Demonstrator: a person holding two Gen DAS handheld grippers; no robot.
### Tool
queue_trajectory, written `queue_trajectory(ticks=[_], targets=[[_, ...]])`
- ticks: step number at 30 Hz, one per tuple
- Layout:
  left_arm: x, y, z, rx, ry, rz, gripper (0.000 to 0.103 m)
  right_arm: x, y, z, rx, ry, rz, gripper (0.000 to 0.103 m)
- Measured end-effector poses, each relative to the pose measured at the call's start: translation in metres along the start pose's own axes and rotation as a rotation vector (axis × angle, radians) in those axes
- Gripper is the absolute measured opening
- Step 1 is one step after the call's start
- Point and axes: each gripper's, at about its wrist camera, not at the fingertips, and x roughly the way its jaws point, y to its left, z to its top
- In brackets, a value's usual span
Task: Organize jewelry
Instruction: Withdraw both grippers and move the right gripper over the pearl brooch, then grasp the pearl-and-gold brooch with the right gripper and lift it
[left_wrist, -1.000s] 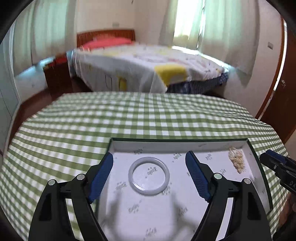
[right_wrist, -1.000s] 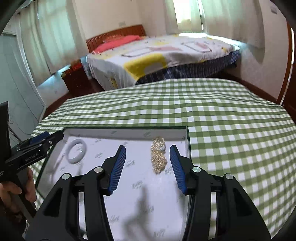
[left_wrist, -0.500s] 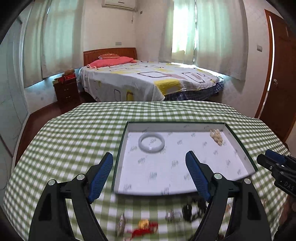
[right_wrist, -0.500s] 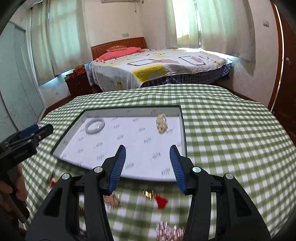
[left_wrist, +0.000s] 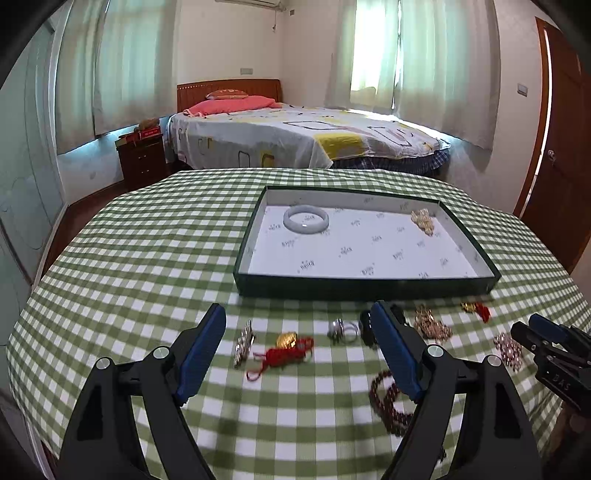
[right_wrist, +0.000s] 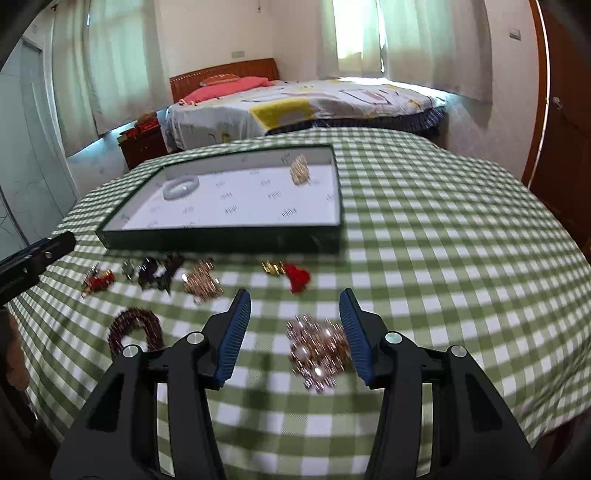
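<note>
Two pieces, bangle (left_wrist: 306, 218) and gold chain (left_wrist: 422, 219), lie in tray (left_wrist: 243, 243).

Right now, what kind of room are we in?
Most likely a home bedroom. A made bed with a wooden headboard stands behind the table, a dark nightstand sits beside it, and curtains cover the window. The jewelry tray rests on a green checked tablecloth.
</note>
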Motion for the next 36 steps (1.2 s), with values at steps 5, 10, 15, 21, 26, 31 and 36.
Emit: queue_trajectory(ticks=[5,10,15,21,26,31,36], targets=[[-0.002,-0.006,-0.011,0.001,0.012,-0.015,0.078,0.005,-0.004,-0.010,-0.003,0.019,-0.021,0.059],[-0.001,-0.014,-0.020,0.016,0.026,-0.025,0.078,0.012,-0.005,-0.016,-0.006,0.036,-0.022,0.059],[0.002,-0.018,-0.025,0.017,0.042,-0.034,0.078,0.016,-0.004,-0.017,-0.015,0.043,-0.029,0.059],[0.004,-0.019,-0.026,0.020,0.049,-0.036,0.078,0.018,-0.001,-0.019,-0.029,0.051,-0.031,0.041],[0.005,-0.021,-0.027,0.021,0.057,-0.038,0.078,0.016,-0.001,-0.018,-0.034,0.041,-0.027,0.037],[0.005,-0.022,-0.029,0.026,0.061,-0.042,0.078,0.013,0.000,-0.017,-0.037,0.032,-0.023,0.035],[0.004,-0.025,-0.030,0.033,0.063,-0.051,0.078,0.012,-0.001,-0.016,-0.029,0.027,-0.020,0.034]])
